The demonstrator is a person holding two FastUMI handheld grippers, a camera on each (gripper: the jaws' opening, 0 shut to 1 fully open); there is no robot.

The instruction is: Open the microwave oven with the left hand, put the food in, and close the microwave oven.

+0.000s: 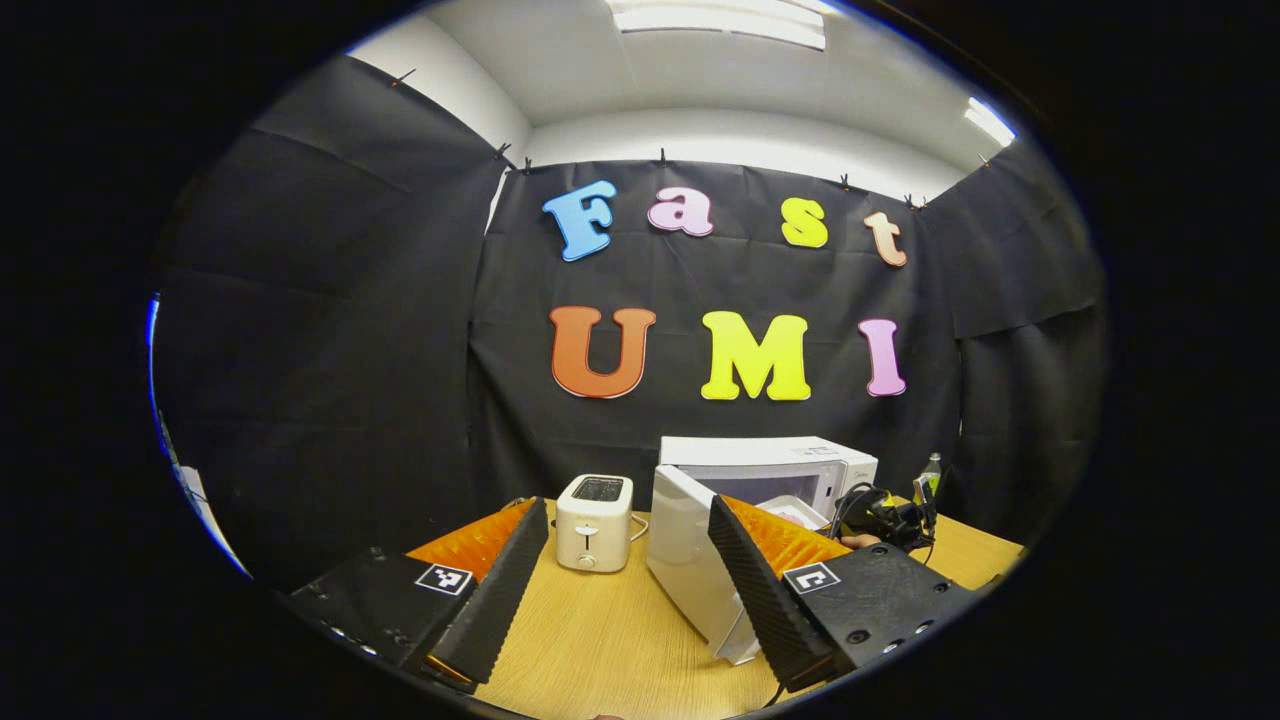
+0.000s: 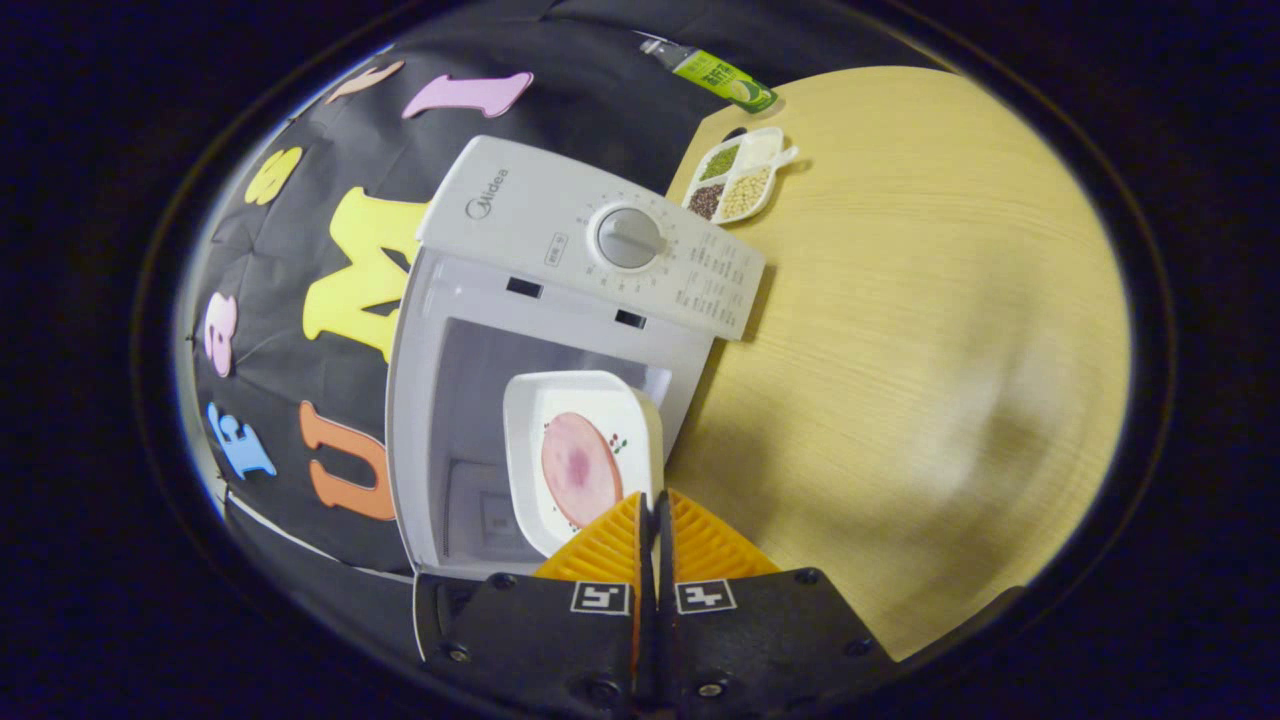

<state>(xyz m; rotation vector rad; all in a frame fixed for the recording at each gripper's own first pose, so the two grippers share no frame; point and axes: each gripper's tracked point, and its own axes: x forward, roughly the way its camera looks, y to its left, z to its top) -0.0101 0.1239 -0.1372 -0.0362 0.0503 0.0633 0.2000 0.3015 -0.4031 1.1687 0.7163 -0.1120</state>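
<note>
The white microwave point(image 1: 770, 460) stands at the back of the wooden table, its door point(image 1: 690, 560) swung wide to the left. My left gripper point(image 1: 625, 508) is open and empty, well in front of the door. In the right gripper view the open microwave point(image 2: 560, 230) appears turned sideways. A white square plate point(image 2: 575, 420) carrying a pink slice of ham point(image 2: 580, 465) sits at the mouth of the cavity. My right gripper point(image 2: 650, 500) is shut on the plate's near rim. The right gripper point(image 1: 885, 515) and a hand also appear by the oven opening.
A white toaster point(image 1: 594, 522) stands left of the microwave door. Right of the oven are a divided dish of beans point(image 2: 740, 180) and a green-labelled bottle point(image 2: 720, 75). The wooden table point(image 2: 900, 330) stretches out bare beside the oven.
</note>
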